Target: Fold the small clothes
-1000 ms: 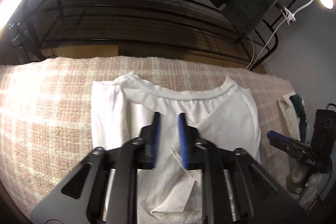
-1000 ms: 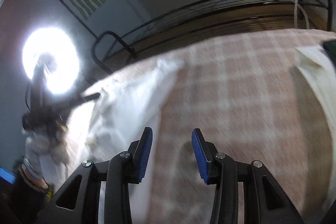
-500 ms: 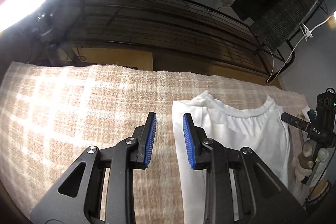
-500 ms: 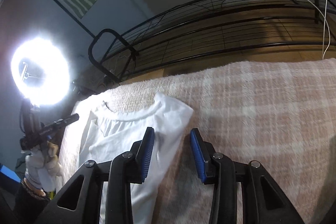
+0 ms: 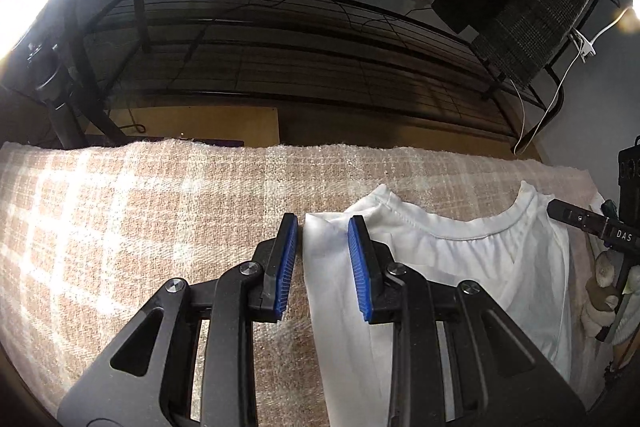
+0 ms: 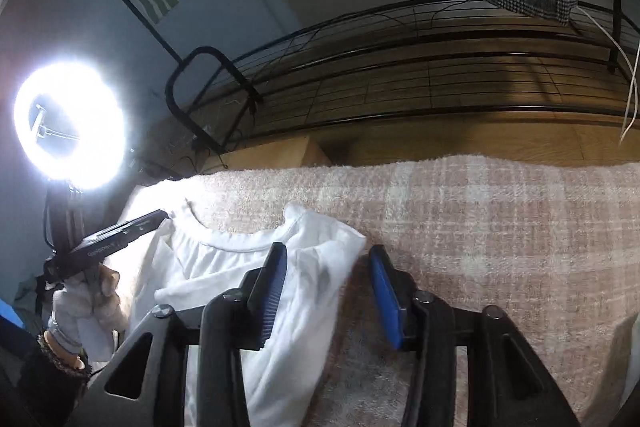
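Across the lower half of both views: pink plaid blanket (image 5: 140, 219), spread flat as the folding surface. On top, toward lower right of the left wrist view, white shirt (image 5: 460, 267) lying with sleeves tucked in, neckline facing away. Left gripper (image 5: 322, 263) spread, straddling the shirt's left shoulder corner. Right gripper (image 6: 327, 291) also spread around the opposite shoulder, probably lining up to pinch both corners for the next fold.

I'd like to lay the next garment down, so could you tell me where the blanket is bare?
Bare blanket lies left of the shirt, and more right of it. The middle is crowded: shirt and both open grippers.
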`<move>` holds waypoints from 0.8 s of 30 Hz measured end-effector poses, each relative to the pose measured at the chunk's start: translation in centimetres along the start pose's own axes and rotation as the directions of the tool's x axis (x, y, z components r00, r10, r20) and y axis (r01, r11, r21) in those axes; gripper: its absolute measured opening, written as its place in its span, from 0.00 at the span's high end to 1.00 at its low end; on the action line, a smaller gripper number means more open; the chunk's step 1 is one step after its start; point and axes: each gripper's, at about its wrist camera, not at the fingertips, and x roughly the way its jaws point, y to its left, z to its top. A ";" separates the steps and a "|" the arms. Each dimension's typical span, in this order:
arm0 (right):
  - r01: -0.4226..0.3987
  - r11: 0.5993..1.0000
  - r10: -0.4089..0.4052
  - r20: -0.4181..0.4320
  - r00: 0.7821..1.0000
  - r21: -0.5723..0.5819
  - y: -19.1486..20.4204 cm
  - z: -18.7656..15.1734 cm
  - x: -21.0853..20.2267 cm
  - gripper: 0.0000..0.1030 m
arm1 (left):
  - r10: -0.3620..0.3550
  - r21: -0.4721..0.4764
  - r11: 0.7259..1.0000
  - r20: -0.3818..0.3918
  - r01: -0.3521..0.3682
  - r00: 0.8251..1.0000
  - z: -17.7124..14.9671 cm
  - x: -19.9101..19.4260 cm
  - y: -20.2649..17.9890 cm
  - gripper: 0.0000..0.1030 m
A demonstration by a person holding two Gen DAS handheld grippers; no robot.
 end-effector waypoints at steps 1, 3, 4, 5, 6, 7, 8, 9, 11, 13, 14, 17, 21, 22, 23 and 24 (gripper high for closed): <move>0.004 1.000 -0.004 0.005 1.000 0.002 0.1 0.1 0.2 0.56 | 0.007 0.016 1.000 0.002 -0.007 1.000 0.1 0.2 -0.3 0.82; 0.008 1.000 -0.008 0.007 1.000 -0.001 0.4 0.3 0.5 0.80 | 0.015 0.047 0.999 0.009 -0.015 1.000 0.0 0.3 -1.1 0.97; -0.001 1.000 0.001 -0.009 1.000 -0.003 0.7 0.4 0.9 0.94 | 0.020 0.053 0.998 0.013 -0.020 1.000 0.0 0.2 -1.4 0.97; 0.003 1.000 -0.003 -0.019 1.000 -0.009 1.0 0.3 1.1 0.95 | 0.015 0.049 0.999 0.015 -0.016 1.000 0.0 0.1 -1.5 0.98; 0.018 1.000 -0.018 -0.012 1.000 -0.022 1.4 0.3 1.0 0.97 | 0.005 0.040 0.999 0.020 -0.006 1.000 -0.1 -0.4 -1.4 0.98; 0.014 1.000 -0.015 -0.010 1.000 -0.027 1.7 0.1 0.8 0.98 | -0.002 0.033 0.999 0.029 0.001 1.000 -0.1 -0.9 -1.4 0.98; 0.003 1.000 -0.003 -0.001 1.000 -0.031 2.0 0.0 0.4 0.98 | -0.007 0.029 1.000 0.040 0.005 0.999 -0.1 -1.4 -1.4 0.98; -0.002 0.999 0.003 0.008 1.000 -0.036 2.3 0.0 0.0 0.99 | -0.014 0.029 0.999 0.049 0.012 0.999 -0.2 -2.0 -1.5 0.98; -0.014 0.999 0.015 0.023 1.000 -0.045 2.8 -0.2 -1.1 0.99 | -0.029 0.033 0.999 0.063 0.027 0.998 -0.4 -3.3 -1.7 0.98; -0.024 0.998 0.026 0.039 0.999 -0.051 3.3 -0.3 -2.5 0.99 | -0.039 0.039 0.999 0.076 0.036 0.996 -0.7 -4.7 -2.2 0.98; -0.025 0.998 0.028 0.046 0.999 -0.054 3.6 -0.4 -3.1 0.99 | -0.045 0.045 0.998 0.083 0.041 0.996 -0.8 -5.4 -2.5 0.98; -0.033 0.998 0.037 0.065 0.997 -0.063 4.6 -0.8 -5.2 0.99 | -0.054 0.060 0.997 0.104 0.048 0.993 -1.6 -7.9 -3.2 0.98; -0.041 0.995 0.049 0.083 0.995 -0.095 6.8 -1.8 -8.2 0.99 | -0.062 0.067 0.996 0.127 0.053 0.990 -3.1 -11.6 -4.0 0.98; -0.038 0.994 0.047 0.085 0.995 -0.103 7.4 -2.2 -9.0 0.99 | -0.061 0.074 0.996 0.135 0.051 0.989 -3.6 -12.7 -4.2 0.98; -0.034 0.993 0.044 0.089 0.995 -0.111 8.0 -2.6 -9.9 0.99 | -0.063 0.078 0.996 0.139 0.052 0.988 -3.9 -13.6 -4.2 0.98; -0.033 0.993 0.044 0.091 0.995 -0.117 8.5 -2.9 -10.6 0.99 | -0.063 0.083 0.995 0.145 0.051 0.987 -4.4 -14.6 -4.4 0.98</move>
